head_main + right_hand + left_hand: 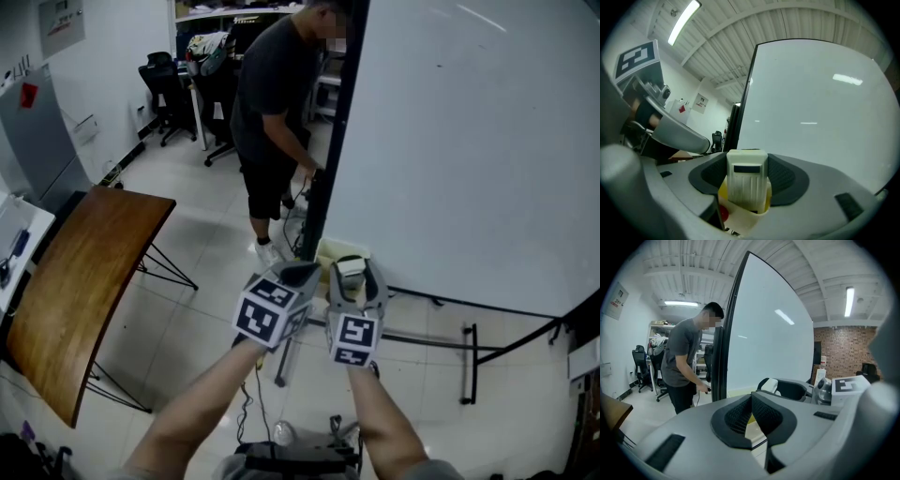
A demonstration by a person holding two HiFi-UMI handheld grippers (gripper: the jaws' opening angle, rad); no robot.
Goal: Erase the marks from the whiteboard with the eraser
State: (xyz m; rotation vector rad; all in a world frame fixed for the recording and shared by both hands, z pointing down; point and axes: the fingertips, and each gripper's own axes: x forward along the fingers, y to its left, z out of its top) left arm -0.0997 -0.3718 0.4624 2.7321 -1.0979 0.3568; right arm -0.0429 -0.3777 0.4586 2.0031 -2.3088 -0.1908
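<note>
The right claw (746, 174) was clamped on the eraser (745, 187), its dark ribbed pads pressing the two sides of the cream block, which stood upright between them. A dark rectangular strip crossed the eraser's upper face; no writing could be read on it. The left claw (751, 416) hung just beside the right one with its pads drawn together at the tips and nothing between them. Each claw carried a cube printed with bold black-and-white square markers (270, 314), patterns rather than words.

Beyond the eraser rose the whiteboard (469, 159), a broad white face in a dark frame, catching reflections of the ceiling strip lights. Its dark stand legs rested on the pale tiled floor (206, 244), and a yellow box (333, 251) sat at its foot. A person (272, 112) in a dark T-shirt and shorts stood at the board's left edge. Further left stood a brown-topped counter (84, 281), with office chairs (164, 84) against the far white wall. A wall poster (700, 103) bore a red diamond, its text too small to read. A brick wall (843, 352) showed past the board's right side.
</note>
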